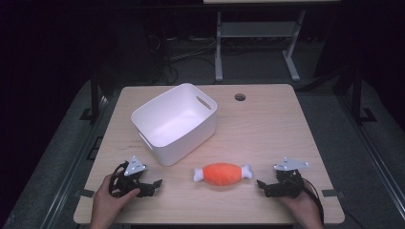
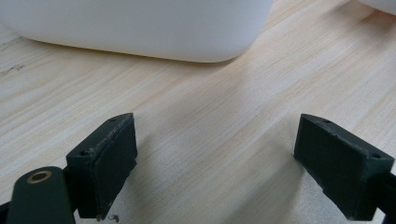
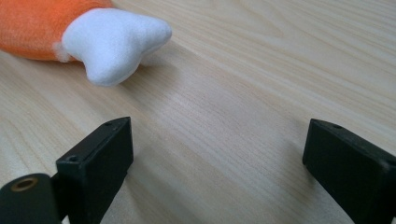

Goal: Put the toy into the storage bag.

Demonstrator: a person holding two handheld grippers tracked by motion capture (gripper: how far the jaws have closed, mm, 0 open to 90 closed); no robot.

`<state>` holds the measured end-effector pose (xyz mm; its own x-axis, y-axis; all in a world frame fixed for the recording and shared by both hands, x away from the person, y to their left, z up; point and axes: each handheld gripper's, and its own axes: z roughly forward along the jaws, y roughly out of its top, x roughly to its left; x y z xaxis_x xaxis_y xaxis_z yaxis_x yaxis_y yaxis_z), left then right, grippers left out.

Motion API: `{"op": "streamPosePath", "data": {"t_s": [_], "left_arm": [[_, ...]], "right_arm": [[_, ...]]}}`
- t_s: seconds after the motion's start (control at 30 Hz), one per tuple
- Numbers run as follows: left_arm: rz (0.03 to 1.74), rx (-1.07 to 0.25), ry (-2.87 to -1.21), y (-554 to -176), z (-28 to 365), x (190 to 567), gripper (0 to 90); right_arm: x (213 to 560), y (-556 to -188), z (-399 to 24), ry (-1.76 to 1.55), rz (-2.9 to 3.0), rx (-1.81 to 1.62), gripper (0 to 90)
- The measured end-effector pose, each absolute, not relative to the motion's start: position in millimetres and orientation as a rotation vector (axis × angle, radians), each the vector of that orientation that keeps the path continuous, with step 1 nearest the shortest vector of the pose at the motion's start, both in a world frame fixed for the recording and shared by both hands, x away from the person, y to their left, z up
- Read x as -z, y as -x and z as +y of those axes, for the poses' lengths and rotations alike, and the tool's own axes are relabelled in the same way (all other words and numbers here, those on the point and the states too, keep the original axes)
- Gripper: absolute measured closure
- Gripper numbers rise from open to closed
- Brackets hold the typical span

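Tool, right (image 1: 265,186): jaws wide apart, nothing between them; resting near the front right corner of the tabletop (image 1: 267,129), pointed toward the toy's near bone end.
Tool, left (image 1: 150,185): jaws likewise spread, empty; parked near the front left corner, aimed along the front edge, with the bin's rounded corner ahead in the left gripper view.
Toy (image 1: 222,174): plush meat-on-a-bone, orange body with white knobs at both ends; lying flat near the middle of the front edge, between the two tools and touching neither.
Toy, seen close (image 3: 112,39): white knob just ahead of the right tool's jaws, off to one side, still apart from them.
Bin (image 1: 175,122): white, open-topped, with handle slots; standing behind the toy toward the left rear, looks empty, well apart from the toy.
Step in hand: probably the start of a pick; no grip made yet, toy untouched.
Next move: likely calls for sliding the right tool to the toy, straddling the orange body rather than the slim knob, closing gently on the soft plush, then lifting toward the bin.
Hands: both low on the tabletop at the front edge, forearms entering from below, tools held level and facing inward toward each other.
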<state>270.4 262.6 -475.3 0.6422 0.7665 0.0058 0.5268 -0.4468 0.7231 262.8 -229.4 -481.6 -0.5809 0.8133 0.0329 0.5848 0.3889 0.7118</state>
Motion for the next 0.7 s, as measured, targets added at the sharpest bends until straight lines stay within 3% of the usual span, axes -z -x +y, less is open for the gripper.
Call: {"op": "streamPosePath", "data": {"t_s": [0.33, 0.53, 0.57, 0.6, 0.7], "left_arm": [[1.004, -0.438, -2.154, -270.7, 262.5, 475.3, 12.4], [1.005, -0.438, -2.154, -270.8, 262.5, 475.3, 12.4], [1.005, -0.438, -2.154, -270.8, 262.5, 475.3, 12.4], [1.006, -0.438, -2.153, -270.9, 262.4, 475.3, 12.4], [1.006, -0.438, -2.153, -271.1, 262.3, 475.3, 12.4]], "right_arm": [[476.3, -264.9, -238.4, -1.218, 2.344, -1.008, 24.7], [466.4, -271.7, -241.5, -1.181, 2.358, -1.024, 50.3], [466.4, -271.7, -241.5, -1.181, 2.358, -1.024, 50.3], [462.2, -274.8, -241.1, -1.157, 2.373, -1.039, 63.3], [459.0, -279.9, -238.6, -1.116, 2.409, -1.050, 78.8]]}}
